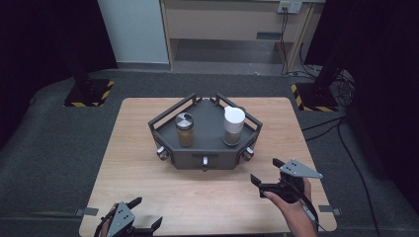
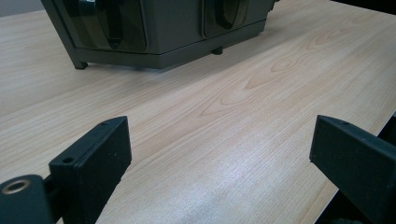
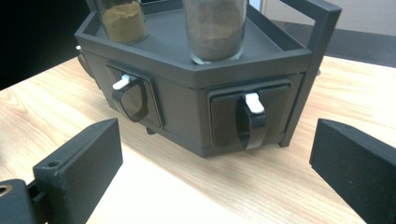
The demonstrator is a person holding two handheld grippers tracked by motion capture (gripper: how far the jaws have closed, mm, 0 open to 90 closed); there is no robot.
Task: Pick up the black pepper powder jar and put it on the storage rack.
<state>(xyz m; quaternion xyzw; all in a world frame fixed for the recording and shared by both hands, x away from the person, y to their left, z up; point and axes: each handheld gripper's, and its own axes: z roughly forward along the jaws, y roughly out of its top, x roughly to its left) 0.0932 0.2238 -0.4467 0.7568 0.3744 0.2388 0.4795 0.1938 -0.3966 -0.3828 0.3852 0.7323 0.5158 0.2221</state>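
A dark grey many-sided rack (image 1: 205, 157) stands at the middle back of the wooden table (image 1: 148, 177). On it stand a silver-lidded jar of tan spice (image 1: 185, 129) and a white-lidded jar of brown spice (image 1: 233, 126). Its front faces carry drawers with dark scoop handles (image 3: 252, 122). My right gripper (image 1: 267, 171) hovers open at the front right, facing the rack's right front drawer (image 3: 252, 114). My left gripper (image 1: 146, 213) is open near the table's front left edge, above bare wood (image 2: 219, 135), with the rack's base (image 2: 159, 42) farther off.
Beyond the table lie grey carpet, two black stands on hazard-striped bases (image 1: 89, 91), and a wooden cabinet (image 1: 232, 24) with cables at its right. Bare tabletop spreads in front of and beside the rack.
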